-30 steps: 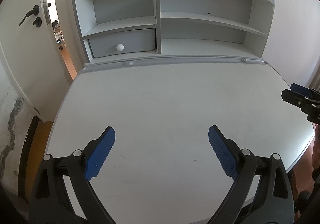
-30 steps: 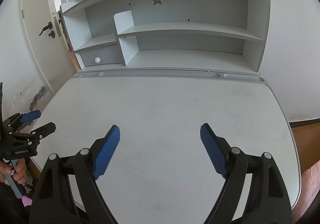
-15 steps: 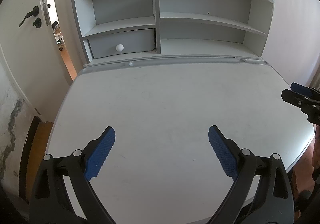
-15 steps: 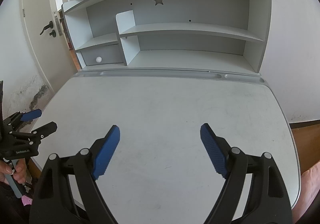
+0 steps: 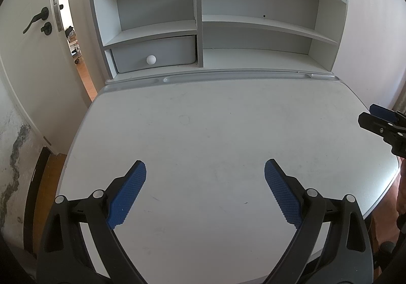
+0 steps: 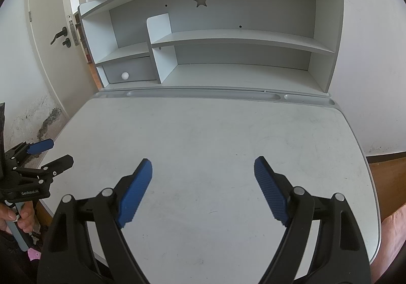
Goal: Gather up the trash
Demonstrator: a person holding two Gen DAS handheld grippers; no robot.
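My left gripper [image 5: 205, 164] hangs open over the near part of the white desk top [image 5: 215, 126], nothing between its blue pads [image 5: 127, 195]. My right gripper [image 6: 203, 160] is open too, above the same desk top [image 6: 203, 131], and holds nothing. The right wrist view shows the left gripper [image 6: 61, 150] at the desk's left edge, held by a hand [image 6: 17, 218]. The left wrist view catches the right gripper [image 5: 367, 112] at the desk's right edge. No piece of trash shows in either view.
A grey-white shelf unit [image 5: 253, 25] stands along the back of the desk, with a drawer [image 5: 154, 54] bearing a white knob. A long groove [image 6: 203, 93] runs in front of it. A door [image 5: 33, 37] stands ajar at the left, with stained wall [image 5: 12, 157] below.
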